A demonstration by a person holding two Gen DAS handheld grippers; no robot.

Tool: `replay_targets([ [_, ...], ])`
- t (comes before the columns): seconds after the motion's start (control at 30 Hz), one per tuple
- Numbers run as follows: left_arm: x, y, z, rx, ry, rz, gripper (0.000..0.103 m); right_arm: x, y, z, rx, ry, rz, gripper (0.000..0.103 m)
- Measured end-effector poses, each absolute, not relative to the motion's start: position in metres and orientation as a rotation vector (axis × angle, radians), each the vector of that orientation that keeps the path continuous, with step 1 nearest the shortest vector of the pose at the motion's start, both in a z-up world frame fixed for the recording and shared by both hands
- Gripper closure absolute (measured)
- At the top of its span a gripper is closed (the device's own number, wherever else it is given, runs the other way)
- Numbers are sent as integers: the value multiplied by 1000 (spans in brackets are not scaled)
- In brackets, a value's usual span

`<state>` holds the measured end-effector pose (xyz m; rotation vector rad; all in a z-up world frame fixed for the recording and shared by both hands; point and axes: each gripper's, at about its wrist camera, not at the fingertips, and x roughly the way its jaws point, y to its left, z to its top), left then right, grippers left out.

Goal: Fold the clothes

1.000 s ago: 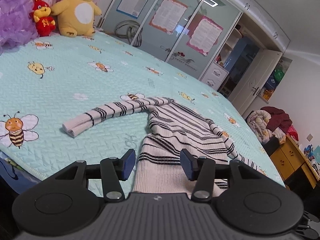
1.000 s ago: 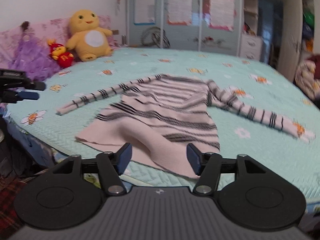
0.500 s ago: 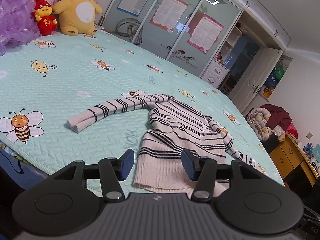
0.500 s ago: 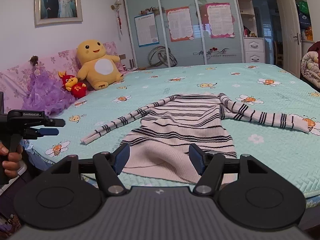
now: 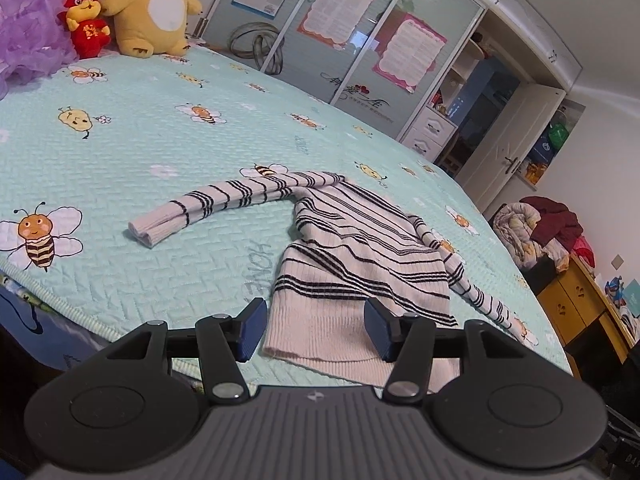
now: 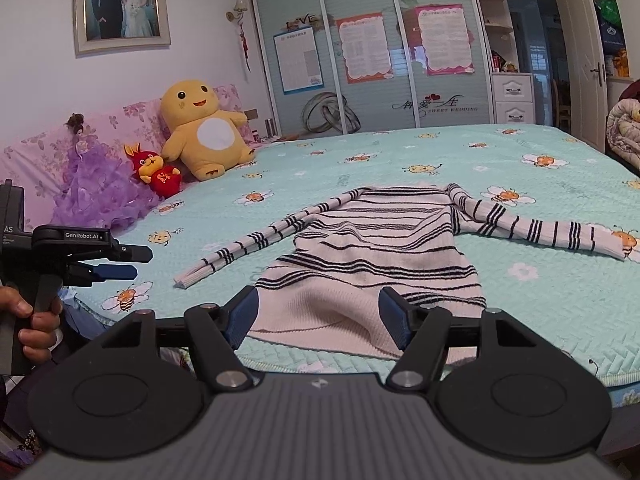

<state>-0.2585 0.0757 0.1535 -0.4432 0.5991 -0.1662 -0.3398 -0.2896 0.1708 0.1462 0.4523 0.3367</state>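
I see a bed (image 6: 304, 184) under a mint bee-print cover, wardrobe doors at upper centre, with the striped sweater (image 6: 384, 256) spread flat in mid-frame near the bed's front edge. Both my left tool (image 5: 314, 328) and right tool (image 6: 324, 316) gape wide, holding nothing. Only the right view shows the framed wedding photo (image 6: 120, 4) at upper left; only the left shows the clothes pile (image 5: 536, 232) at right.

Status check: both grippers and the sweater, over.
Left gripper open, empty. Right gripper open, empty. Striped sweater spread on bed, sleeves out, unfolded. Nothing blocking the hem.
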Motion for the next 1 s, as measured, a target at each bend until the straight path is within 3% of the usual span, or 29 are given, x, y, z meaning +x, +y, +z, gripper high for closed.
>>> replay_targets([
  [0.53, -254, 86, 178, -431, 551, -146, 46, -335, -319, 195, 301, 392, 346, 35],
  [0.7, -237, 87, 189, -413, 532, -140, 42, -315, -335, 200, 362, 383, 340, 34],
  [1.0, -169, 51, 165, -342, 674, -177, 38, -248, -343, 158, 433, 490, 289, 32],
])
